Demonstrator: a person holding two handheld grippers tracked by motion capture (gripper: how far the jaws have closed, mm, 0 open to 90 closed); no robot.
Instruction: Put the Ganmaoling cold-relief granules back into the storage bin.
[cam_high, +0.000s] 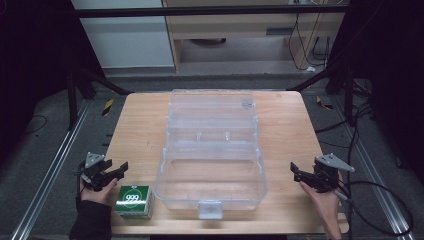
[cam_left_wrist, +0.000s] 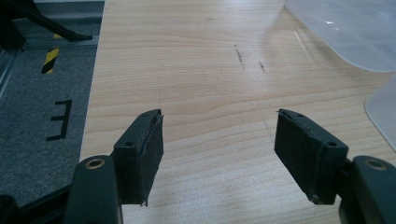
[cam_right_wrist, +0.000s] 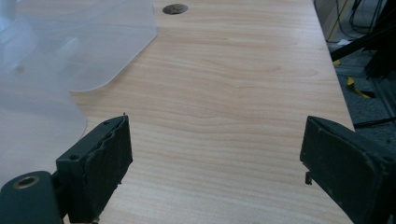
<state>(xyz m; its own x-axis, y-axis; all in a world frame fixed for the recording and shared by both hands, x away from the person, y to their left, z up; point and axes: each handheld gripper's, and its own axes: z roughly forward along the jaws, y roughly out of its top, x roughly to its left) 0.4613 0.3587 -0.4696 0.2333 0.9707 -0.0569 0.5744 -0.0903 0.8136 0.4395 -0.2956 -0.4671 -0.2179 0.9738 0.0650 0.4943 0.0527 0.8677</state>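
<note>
A clear plastic storage box (cam_high: 211, 155) stands open in the middle of the wooden table (cam_high: 285, 125), its tiers folded back towards the far edge. A small green and white carton marked 999 (cam_high: 133, 201) sits at the near left corner. My left gripper (cam_high: 117, 170) is held just left of the carton, open, with bare wood between its jaws (cam_left_wrist: 219, 140). My right gripper (cam_high: 296, 172) hovers at the box's right side, open and empty (cam_right_wrist: 215, 154). The box's translucent edge (cam_left_wrist: 345, 32) shows in the left gripper view, and the same box (cam_right_wrist: 56, 56) lies at the left of the right gripper view.
Dark frame legs (cam_high: 95, 80) stand at the table's far corners. Metal rails (cam_high: 50, 165) run along the grey carpet on both sides. Cables (cam_high: 380, 200) trail off the right side. A wooden cabinet (cam_high: 250, 25) stands behind the table.
</note>
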